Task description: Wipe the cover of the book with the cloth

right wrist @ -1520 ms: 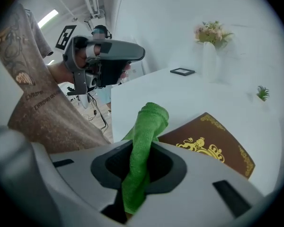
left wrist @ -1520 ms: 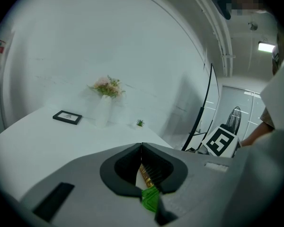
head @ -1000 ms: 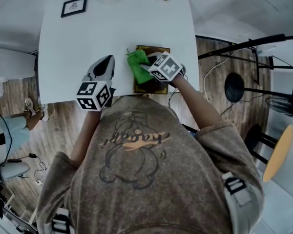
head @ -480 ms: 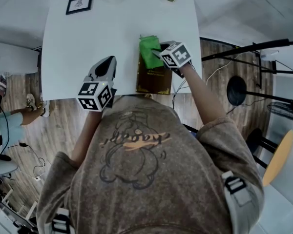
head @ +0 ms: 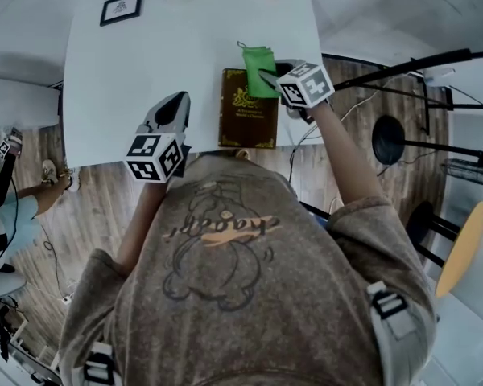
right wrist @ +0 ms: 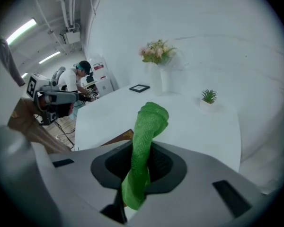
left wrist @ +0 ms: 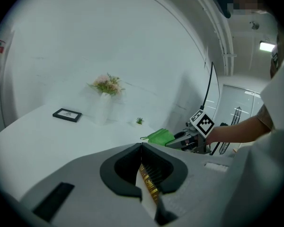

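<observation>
White desk [head: 145,71] fills most of your view, with wood floor around it. Your right gripper [right wrist: 143,150] has its fingers [right wrist: 171,170] pinched on a bunched fold of the green cloth [right wrist: 149,122], which rises out of the grip in a loose roll. The free end drapes over the far end of the book [head: 248,123] and onto the desk beyond it. Your left gripper [left wrist: 141,145] has its fingers [left wrist: 118,170] pressed together with nothing between them, and it hangs near the book's left edge, apart from it. The brown book lies flat and closed toward the right side of the desk, its near end close to the front edge.

The cloth looks light and limp, so it will likely fold and trail rather than push. Grip it low and near the bunch, and keep some of it flat under the fingers. The book looks like a stiff hardback with gilt print, probably smooth enough to slide on the desk. If you steady it, press on a near corner or the spine edge, clear of the wiping path.
</observation>
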A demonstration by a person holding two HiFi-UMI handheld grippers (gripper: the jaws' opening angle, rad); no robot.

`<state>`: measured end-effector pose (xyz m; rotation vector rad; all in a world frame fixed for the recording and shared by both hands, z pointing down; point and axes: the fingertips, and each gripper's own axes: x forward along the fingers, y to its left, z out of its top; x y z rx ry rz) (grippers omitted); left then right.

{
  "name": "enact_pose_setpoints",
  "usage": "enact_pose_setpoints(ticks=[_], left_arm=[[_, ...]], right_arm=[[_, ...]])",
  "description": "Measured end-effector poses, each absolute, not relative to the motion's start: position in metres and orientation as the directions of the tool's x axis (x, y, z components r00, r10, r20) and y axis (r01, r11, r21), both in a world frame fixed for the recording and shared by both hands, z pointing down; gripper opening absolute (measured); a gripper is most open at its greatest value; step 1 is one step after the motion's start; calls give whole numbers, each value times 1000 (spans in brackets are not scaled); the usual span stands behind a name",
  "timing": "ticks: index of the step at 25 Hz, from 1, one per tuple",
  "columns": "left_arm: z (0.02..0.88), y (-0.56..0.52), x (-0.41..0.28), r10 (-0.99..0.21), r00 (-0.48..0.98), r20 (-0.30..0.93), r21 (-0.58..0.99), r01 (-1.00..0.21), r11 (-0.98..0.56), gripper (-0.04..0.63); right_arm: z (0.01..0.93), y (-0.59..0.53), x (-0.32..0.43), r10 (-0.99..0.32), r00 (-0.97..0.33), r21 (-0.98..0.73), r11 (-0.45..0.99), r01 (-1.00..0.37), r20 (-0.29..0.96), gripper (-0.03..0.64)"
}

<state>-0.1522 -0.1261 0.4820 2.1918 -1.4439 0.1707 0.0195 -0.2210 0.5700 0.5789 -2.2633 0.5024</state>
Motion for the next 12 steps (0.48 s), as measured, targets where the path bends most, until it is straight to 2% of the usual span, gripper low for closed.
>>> enact_pose_setpoints(ticks=[6, 12], left_arm=[[481, -132, -128, -800, 480, 360, 347, -865, -362, 5], [483, -133, -112, -776, 512, 368, 354, -849, -393, 3]], right_arm=[[549, -165, 18, -165, -701, -253, 855, -452, 694, 67], [550, -111, 22, -107, -711, -288, 865, -411, 695, 67]])
